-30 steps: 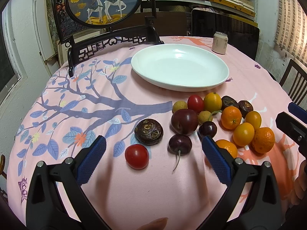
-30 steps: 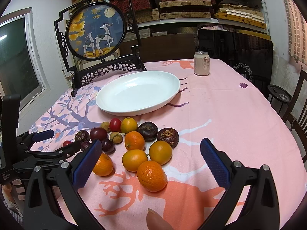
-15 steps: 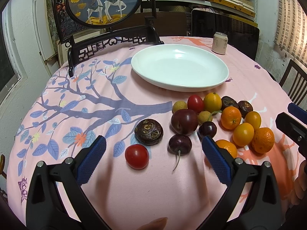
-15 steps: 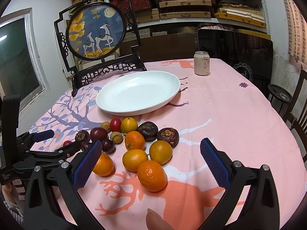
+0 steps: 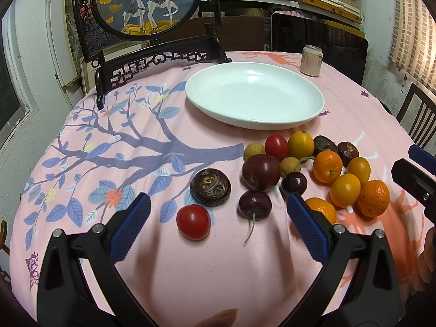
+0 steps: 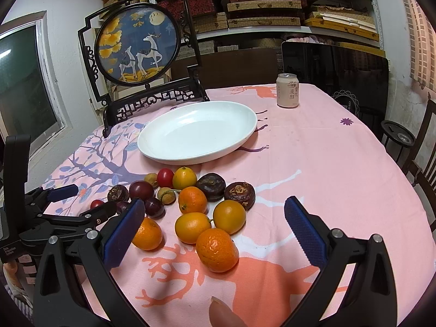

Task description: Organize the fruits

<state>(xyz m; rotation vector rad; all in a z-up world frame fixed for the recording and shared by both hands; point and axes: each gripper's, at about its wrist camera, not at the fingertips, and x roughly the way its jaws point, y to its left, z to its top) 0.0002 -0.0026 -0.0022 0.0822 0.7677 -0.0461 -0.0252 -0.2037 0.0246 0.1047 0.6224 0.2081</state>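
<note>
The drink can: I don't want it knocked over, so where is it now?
In the right wrist view the drink can stands upright at the table's far side, behind and right of the white plate, apart from the fruit.

Left gripper (image 5: 215, 212) is hanging wide open over the near edge of the bench (image 5: 81, 141), with a red tomato (image 5: 193, 221) and a dark cherry (image 5: 254, 205) sitting between its fingers (image 5: 130, 226). White plate (image 5: 254, 99) is toward the far edge, other fruit clustered to the right.

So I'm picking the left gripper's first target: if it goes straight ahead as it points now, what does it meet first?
Probably the red cherry tomato, lying between the open left gripper fingers; depth is uncertain.
</note>
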